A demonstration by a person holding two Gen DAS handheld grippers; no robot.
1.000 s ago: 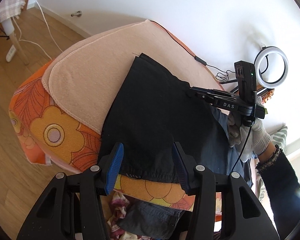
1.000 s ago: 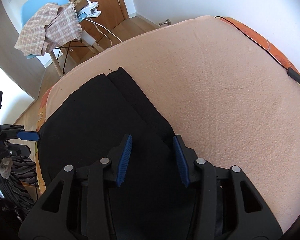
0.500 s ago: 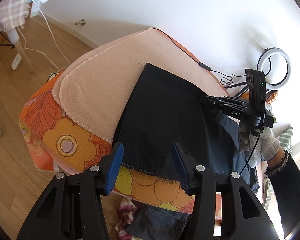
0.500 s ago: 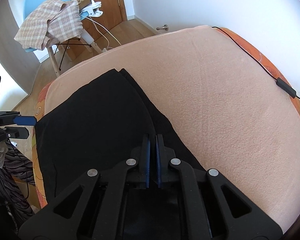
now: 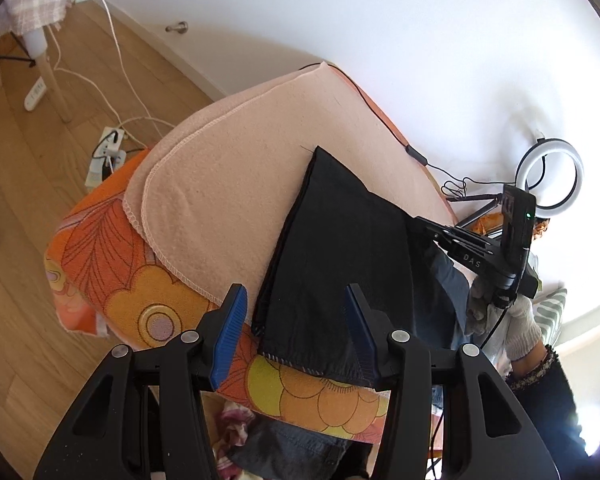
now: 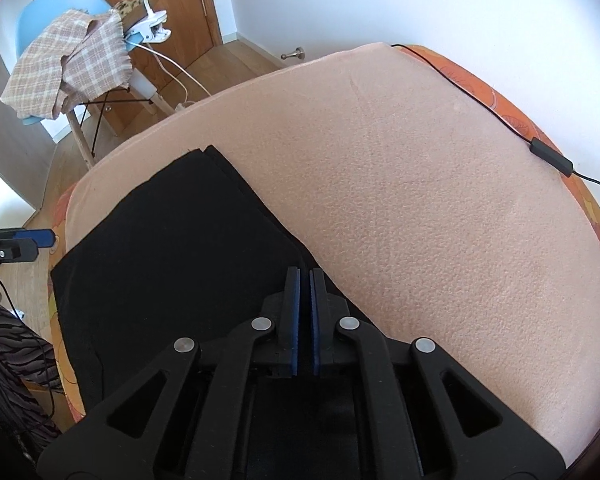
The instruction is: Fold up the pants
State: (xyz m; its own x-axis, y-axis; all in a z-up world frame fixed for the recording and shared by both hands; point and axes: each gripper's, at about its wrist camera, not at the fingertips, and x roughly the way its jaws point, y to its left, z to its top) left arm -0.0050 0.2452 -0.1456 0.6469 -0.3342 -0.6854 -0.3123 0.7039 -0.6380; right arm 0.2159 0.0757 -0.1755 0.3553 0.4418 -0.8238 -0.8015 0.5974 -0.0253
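Floor (image 5: pixel 40 208): wood boards at far left of the left wrist view, carrying a white power strip (image 5: pixel 35 94) and cables.
Chair (image 6: pixel 56 16): light blue, at upper left of the right wrist view, draped with a plaid cloth (image 6: pixel 72 64).
Bed cover (image 5: pixel 112 264): orange floral fabric, hanging over the bed edge.
Blanket (image 5: pixel 236 184): peach fleece, spread on top of the bed cover.
Left claw (image 5: pixel 296 334): released, blue pads spread wide; positioned off the bed edge, framing the hanging end of the pants without contact.
Pants (image 5: pixel 340 264): black, folded lengthwise, lying on the blanket; one end overhangs the bed edge above the floral cover, the far corner points toward the wall.
Right claw (image 6: pixel 304 316): clenched, pads nearly together; positioned over the near portion of the pants (image 6: pixel 172 256). Whether fabric is pinched between the pads cannot be determined.
Right hand (image 5: pixel 520 320): white glove, holding the right claw's handle at the right of the left wrist view.
Ring light (image 5: pixel 550 178): on a stand by the wall, far right.
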